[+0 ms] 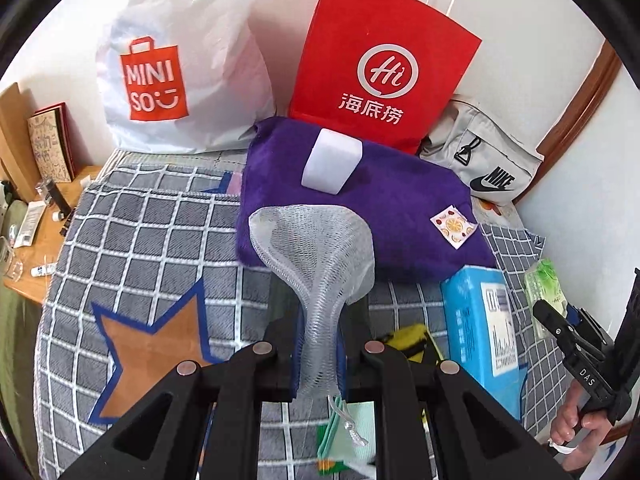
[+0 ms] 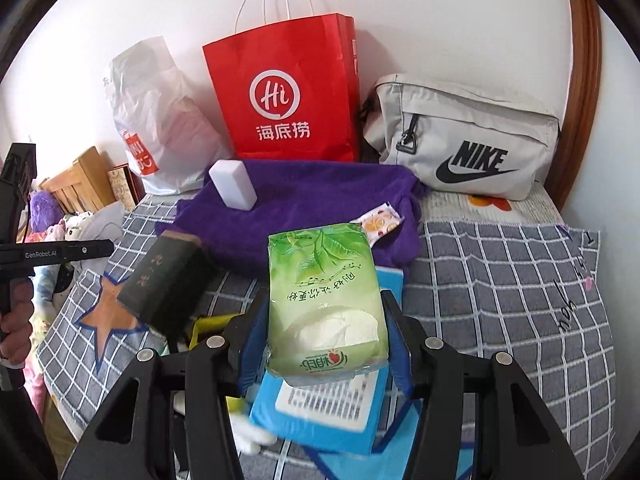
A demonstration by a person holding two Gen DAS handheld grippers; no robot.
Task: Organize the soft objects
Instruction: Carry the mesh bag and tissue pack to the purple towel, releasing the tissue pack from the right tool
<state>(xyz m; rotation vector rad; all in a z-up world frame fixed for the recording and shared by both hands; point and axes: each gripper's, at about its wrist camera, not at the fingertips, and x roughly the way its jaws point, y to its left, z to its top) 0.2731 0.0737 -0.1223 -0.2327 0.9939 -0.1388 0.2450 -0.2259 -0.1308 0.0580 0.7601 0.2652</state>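
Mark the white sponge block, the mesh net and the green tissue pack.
white sponge block (image 1: pixel 331 165), left wrist view, top face.
mesh net (image 1: pixel 316 248), left wrist view, flared upper part.
green tissue pack (image 2: pixel 324 296), right wrist view, front face.

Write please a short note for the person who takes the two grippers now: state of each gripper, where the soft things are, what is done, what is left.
Left gripper: shut on the white mesh net, held above the bed.
Right gripper: shut on the green tissue pack, over the blue box.
Purple towel lies on the checked blanket with the white sponge block and a small fruit-print packet on it.
Done: both items lifted. Left: place both; where is not shown.
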